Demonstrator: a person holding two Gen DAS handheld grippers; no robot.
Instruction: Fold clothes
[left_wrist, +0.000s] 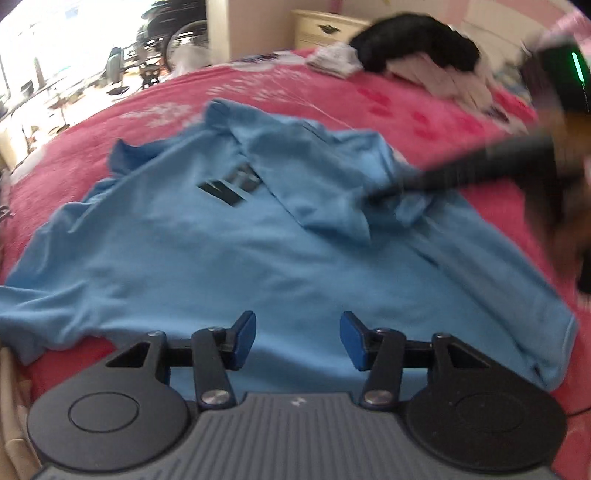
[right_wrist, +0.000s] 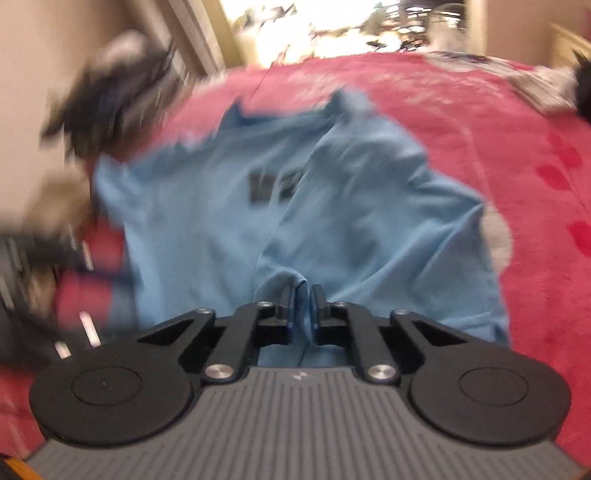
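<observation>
A light blue polo shirt (left_wrist: 229, 258) with a dark chest print lies spread on the pink bedspread (left_wrist: 332, 96). My left gripper (left_wrist: 298, 334) is open and empty, hovering over the shirt's near hem. My right gripper (right_wrist: 303, 295) is shut on a fold of the blue shirt (right_wrist: 369, 206) and lifts it over the body. In the left wrist view the right gripper (left_wrist: 384, 190) appears blurred, reaching in from the right with pinched cloth at its tip. In the right wrist view the left gripper is a dark blur (right_wrist: 107, 96) at the left.
A black garment (left_wrist: 417, 40) and pale clothes (left_wrist: 443, 81) lie piled at the bed's far right. A cream dresser (left_wrist: 325, 26) stands behind the bed. A bright window area with furniture fills the far left.
</observation>
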